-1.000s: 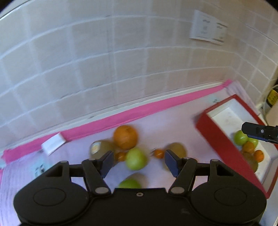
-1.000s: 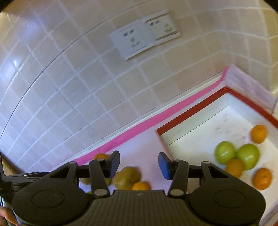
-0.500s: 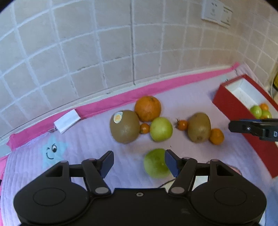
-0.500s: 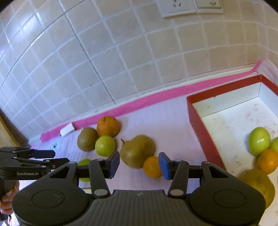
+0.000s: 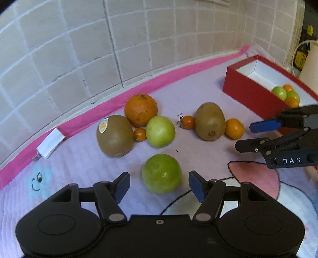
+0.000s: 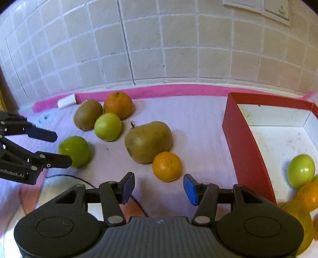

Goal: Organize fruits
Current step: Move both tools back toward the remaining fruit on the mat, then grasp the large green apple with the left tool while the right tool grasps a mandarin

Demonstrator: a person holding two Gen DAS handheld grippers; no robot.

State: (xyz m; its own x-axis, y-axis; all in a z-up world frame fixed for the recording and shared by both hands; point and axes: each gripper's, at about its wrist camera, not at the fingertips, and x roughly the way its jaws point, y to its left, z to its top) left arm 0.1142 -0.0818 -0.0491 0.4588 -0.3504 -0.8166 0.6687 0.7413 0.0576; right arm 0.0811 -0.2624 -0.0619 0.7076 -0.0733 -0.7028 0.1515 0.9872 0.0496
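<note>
**Two grippers, two fruits lined up**

Left wrist view: the green apple [image 5: 161, 173] was seen dead ahead of the left gripper [image 5: 159, 186], sitting between spread jaws, no pad touching yet.

Right wrist view: the small orange [image 6: 167, 166] was found just past the right gripper [image 6: 158, 186], whose jaws had just been opening, nothing gripped. The red box [image 6: 245, 142] was parked to its right.

We see a beige tiled wall [image 6: 159, 49] with white sockets [image 6: 264, 8] above a pink-edged quilted mat [image 5: 198, 83].
</note>
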